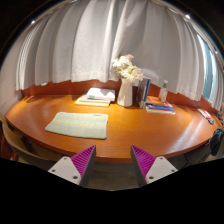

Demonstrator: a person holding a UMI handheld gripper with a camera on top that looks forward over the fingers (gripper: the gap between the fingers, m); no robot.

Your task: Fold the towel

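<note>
The towel (77, 124), pale green, lies flat on the left part of the round wooden worktop (130, 135), well ahead of the tool's left finger and apart from everything else. It shows as a neat rectangle with straight edges; whether it is a single layer or already doubled over I cannot tell from here. Judging by how it lies, with the tool nowhere near it, the folding looks either not yet begun or between steps, so the grasp of an edge and the fold itself appear to be left to do.

Beyond the towel, toward the curtains (100, 40), an open book (96, 96) rests on the worktop. Just right of it stands a white vase (125, 94), the one clear container in view, holding a bunch of pale flowers (127, 69) that rise above its mouth. Right of the vase there are a few stacked books (158, 106) with some upright items behind them, too small to name.

The tool (114, 160) hovers at the near edge of the worktop, its two fingers spread wide with their magenta pads (84, 159) facing each other across an empty gap. It is released and holds nothing.

At the far right edge of the worktop lies a small object I cannot identify.
</note>
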